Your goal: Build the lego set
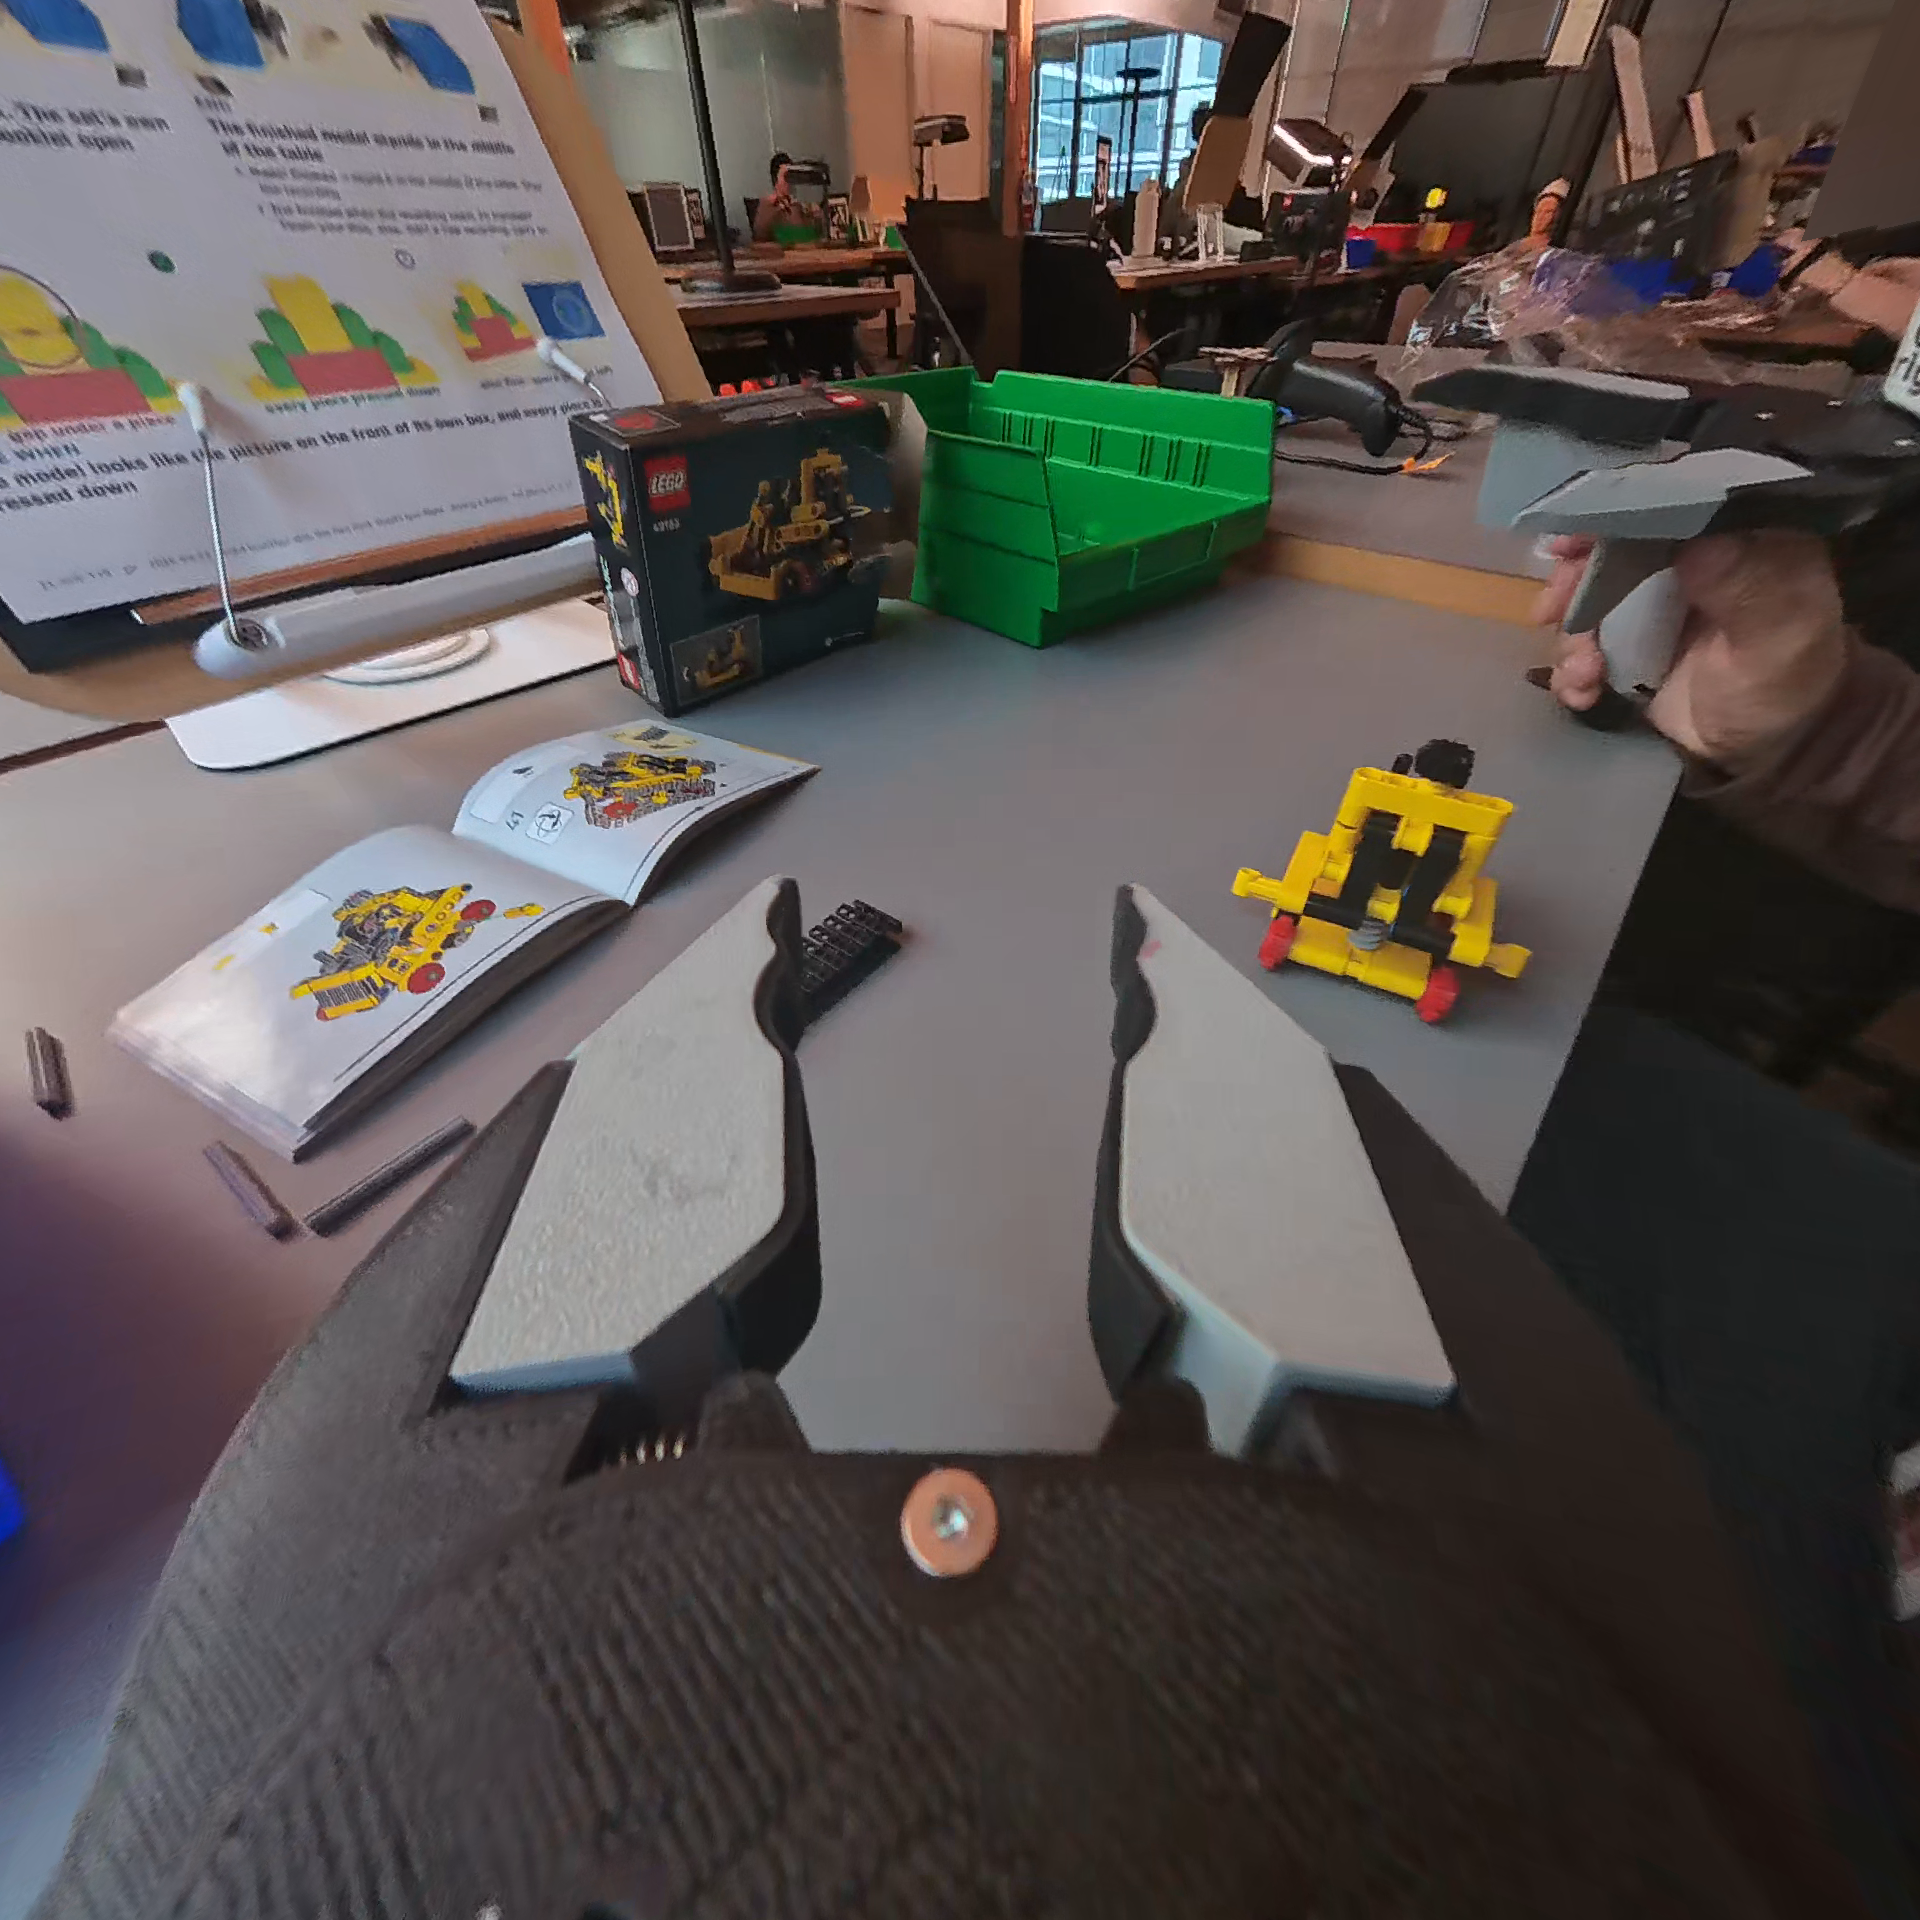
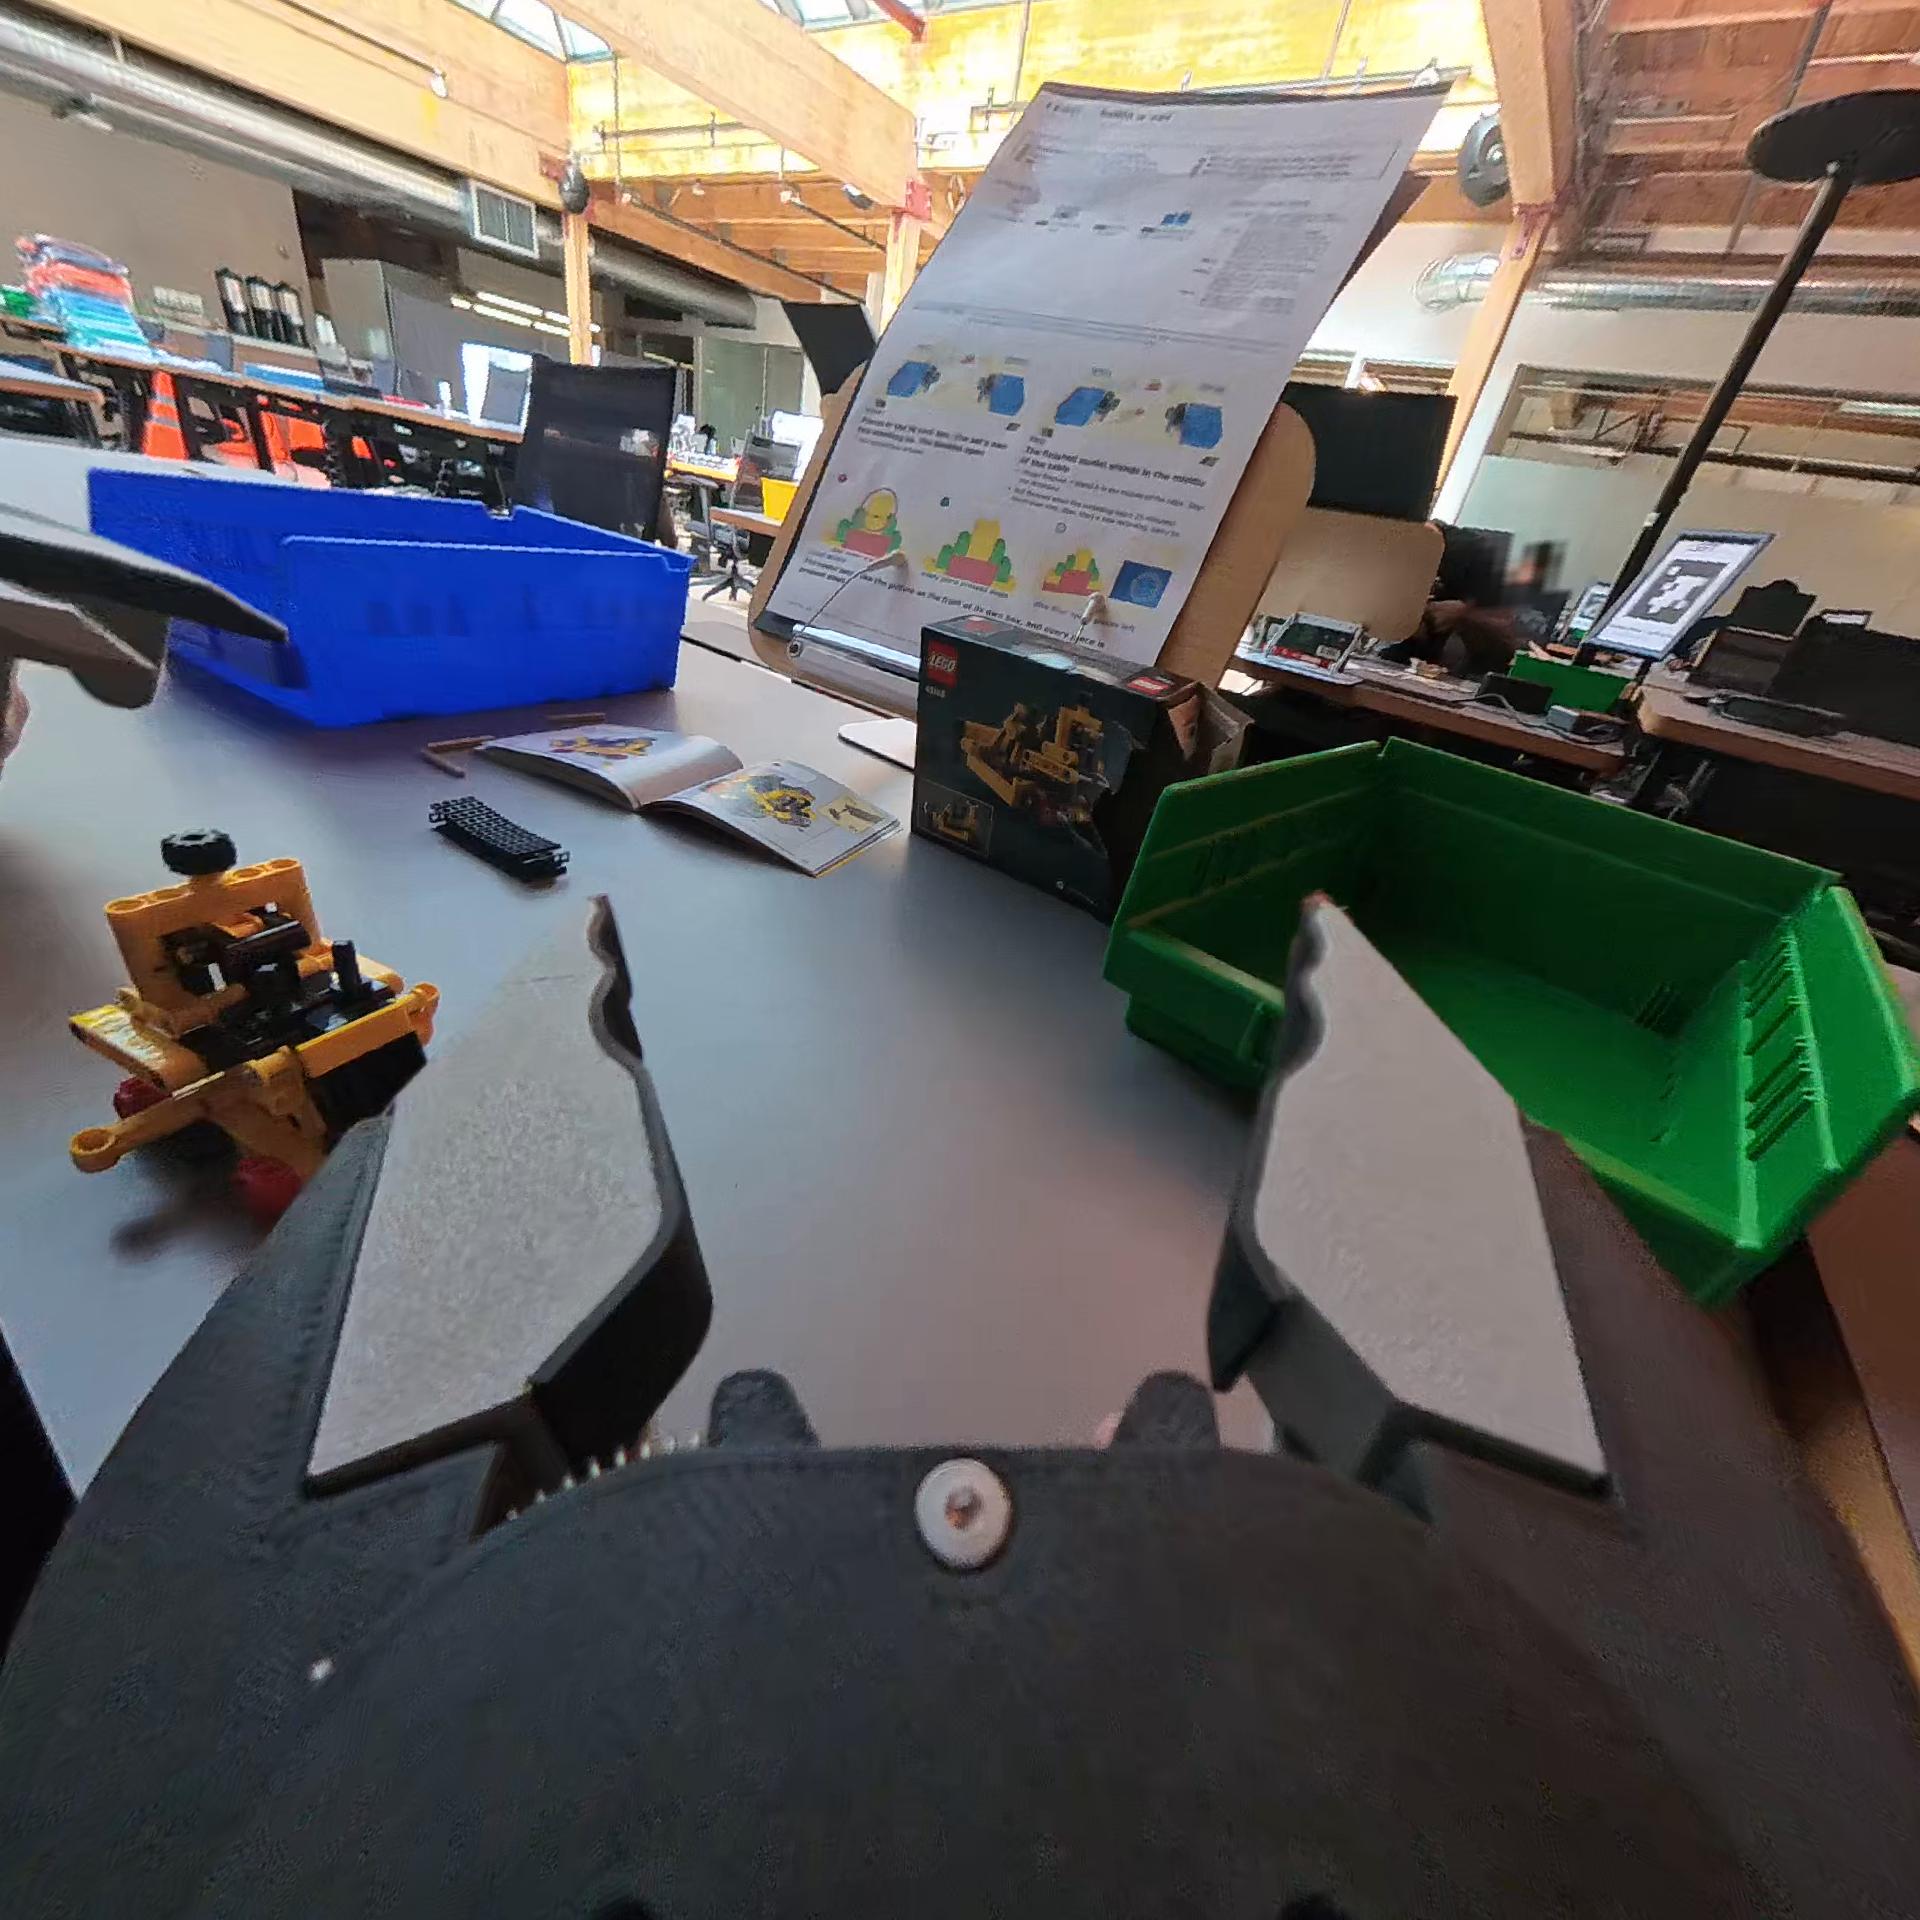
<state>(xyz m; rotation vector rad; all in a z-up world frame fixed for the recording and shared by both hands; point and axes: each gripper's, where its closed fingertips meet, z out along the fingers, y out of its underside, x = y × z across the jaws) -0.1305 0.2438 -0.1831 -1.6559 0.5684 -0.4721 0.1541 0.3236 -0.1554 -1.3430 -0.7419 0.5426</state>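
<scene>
- The left claw [image 1: 951, 914] is hanging open and empty above the worktop [image 1: 997, 790], its fingers spread wide with bare grey surface showing between them.
- The right claw [image 2: 951, 914] is likewise gaping with nothing in it, pointing between the half-built yellow model [image 2: 244, 997] and the green bin [image 2: 1558, 997].
- The black track strip [image 1: 847, 940] is lying flat just beyond the left claw's left fingertip; the yellow model is standing off to that claw's right, near the worktop's edge.
- Risk, as I judge it: the track strip is sitting low and flat, so a claw closing on it at a slant is likely pushing it along the smooth top rather than lifting it.
- The model is resting on small red wheels [image 1: 1439, 997] close to the edge; a sideways nudge while pressing a part on is liable to roll it off.
- Several thin dark axle pieces [image 1: 384, 1174] are lying loose beside the open instruction booklet [image 1: 436, 914]; a passing wrist is apt to scatter them.
- The worktop is plain, matte grey and smooth, offering little grip.
- Further out, the set's box [image 1: 743, 551] is standing upright beside the green bin, a printed sheet [image 2: 1101, 384] is leaning on a stand, and a blue bin [image 2: 416, 613] is sitting at the far left.
- Beyond, an open workshop is stretching away with benches, monitors, timber beams and windows.
</scene>
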